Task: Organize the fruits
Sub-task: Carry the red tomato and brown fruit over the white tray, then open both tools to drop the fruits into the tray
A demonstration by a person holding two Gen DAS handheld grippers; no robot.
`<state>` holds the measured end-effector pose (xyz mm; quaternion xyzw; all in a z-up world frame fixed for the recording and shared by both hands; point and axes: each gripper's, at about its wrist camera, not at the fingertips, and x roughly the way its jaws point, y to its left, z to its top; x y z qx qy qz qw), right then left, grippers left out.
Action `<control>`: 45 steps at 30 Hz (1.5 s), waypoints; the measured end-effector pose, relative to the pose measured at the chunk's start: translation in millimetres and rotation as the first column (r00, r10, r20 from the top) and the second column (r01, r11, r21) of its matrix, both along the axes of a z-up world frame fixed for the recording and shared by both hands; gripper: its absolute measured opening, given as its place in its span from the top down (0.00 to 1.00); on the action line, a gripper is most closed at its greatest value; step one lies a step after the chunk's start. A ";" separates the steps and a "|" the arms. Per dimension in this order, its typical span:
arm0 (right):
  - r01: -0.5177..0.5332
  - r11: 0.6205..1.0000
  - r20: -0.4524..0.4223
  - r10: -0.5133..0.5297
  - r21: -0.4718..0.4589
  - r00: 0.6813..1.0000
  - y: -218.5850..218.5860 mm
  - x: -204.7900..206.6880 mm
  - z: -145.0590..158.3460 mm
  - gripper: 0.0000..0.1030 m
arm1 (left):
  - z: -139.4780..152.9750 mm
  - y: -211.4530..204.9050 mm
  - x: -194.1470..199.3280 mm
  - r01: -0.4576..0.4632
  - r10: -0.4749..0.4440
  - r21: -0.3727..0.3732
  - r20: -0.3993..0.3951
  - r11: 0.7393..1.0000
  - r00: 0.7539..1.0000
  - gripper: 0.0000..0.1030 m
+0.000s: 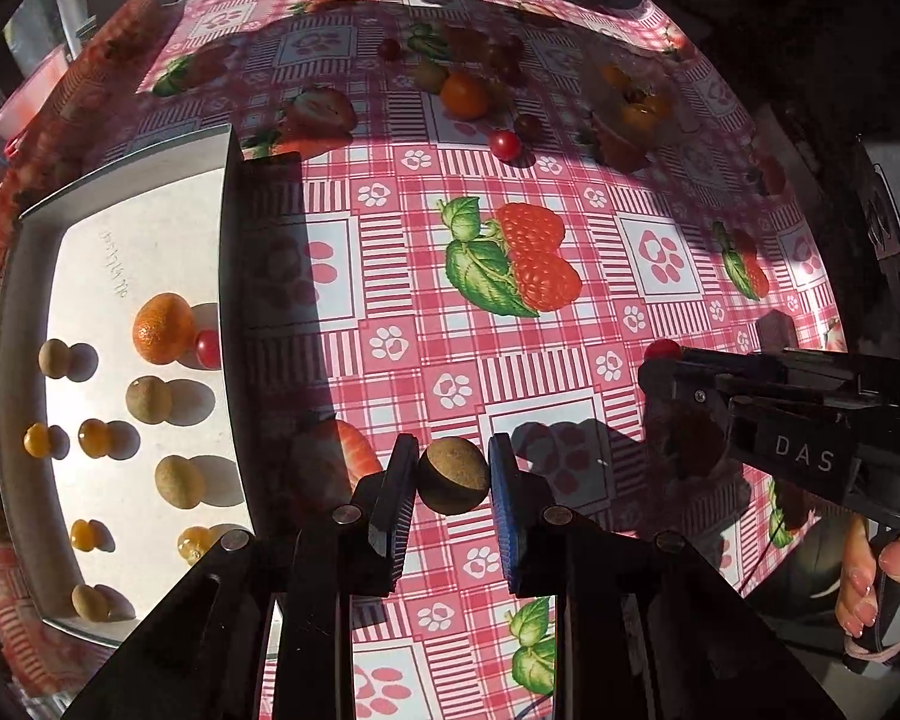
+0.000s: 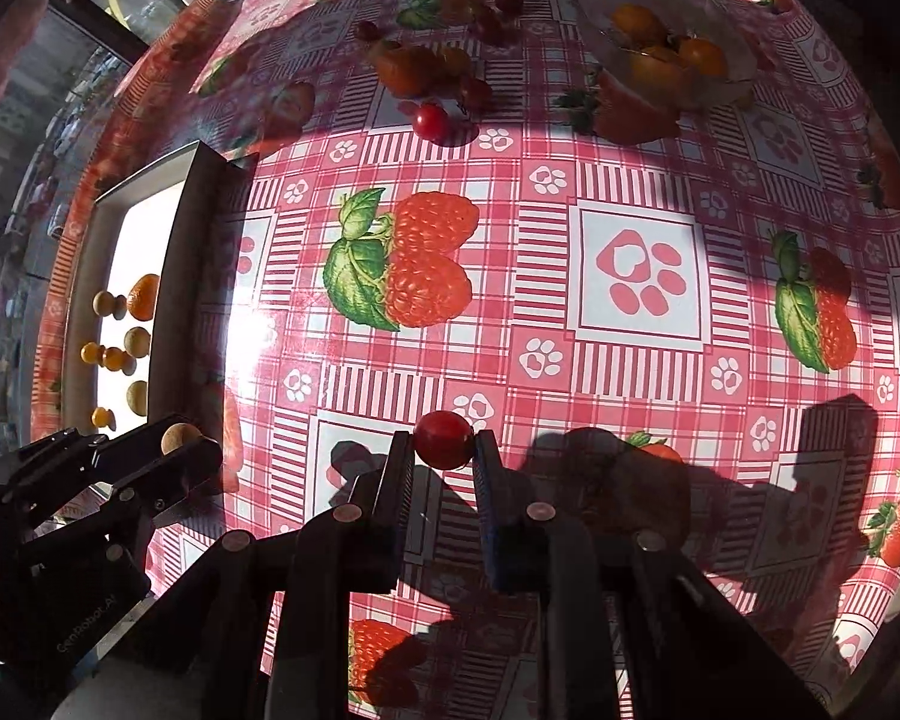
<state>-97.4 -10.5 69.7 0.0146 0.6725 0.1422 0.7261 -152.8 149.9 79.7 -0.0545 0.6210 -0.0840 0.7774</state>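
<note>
My left gripper [image 1: 453, 477] is shut on a brown longan [image 1: 453, 476] and holds it above the tablecloth, just right of the metal tray [image 1: 228, 228]. The tray holds an orange [image 1: 162, 328], a red cherry tomato [image 1: 208, 348], several longans and several small yellow fruits. My right gripper [image 2: 444, 441] is shut on a red cherry tomato [image 2: 444, 440] above the cloth. In the left wrist view the right gripper [image 1: 666, 360] shows at the right with its tomato [image 1: 662, 350]. In the right wrist view the left gripper [image 2: 192, 450] shows at the lower left with its longan [image 2: 180, 437].
Loose fruit lies at the far side of the table: a cherry tomato [image 1: 504, 144], an orange fruit [image 1: 464, 95], dark grapes [image 1: 389, 49]. A clear bowl [image 2: 732, 69] with orange fruits stands at the far right. The pink strawberry-print cloth [image 1: 510, 360] covers the table.
</note>
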 end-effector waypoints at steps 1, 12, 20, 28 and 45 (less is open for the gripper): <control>-0.016 1.000 0.004 0.016 0.001 1.000 7.9 3.4 0.9 0.79 | 1.5 3.4 1.7 -0.012 0.012 0.002 0.005 1.000 1.000 0.76; -0.166 0.986 0.032 0.165 0.021 0.986 99.5 24.3 16.2 0.79 | 19.4 69.0 8.4 -0.132 0.129 0.035 0.062 0.991 0.990 0.76; -0.266 0.963 0.045 0.264 0.046 0.963 172.6 44.1 18.9 0.79 | 19.3 132.2 22.1 -0.215 0.208 0.075 0.094 0.974 0.974 0.76; -0.320 0.945 0.030 0.319 0.061 0.947 239.8 70.0 -2.0 0.79 | -8.0 183.6 56.6 -0.285 0.276 0.129 0.081 0.950 0.958 0.76; -0.345 0.938 -0.042 0.346 0.020 0.937 277.0 94.0 -53.7 0.79 | -52.6 202.9 76.5 -0.278 0.281 0.257 0.025 0.926 0.959 0.41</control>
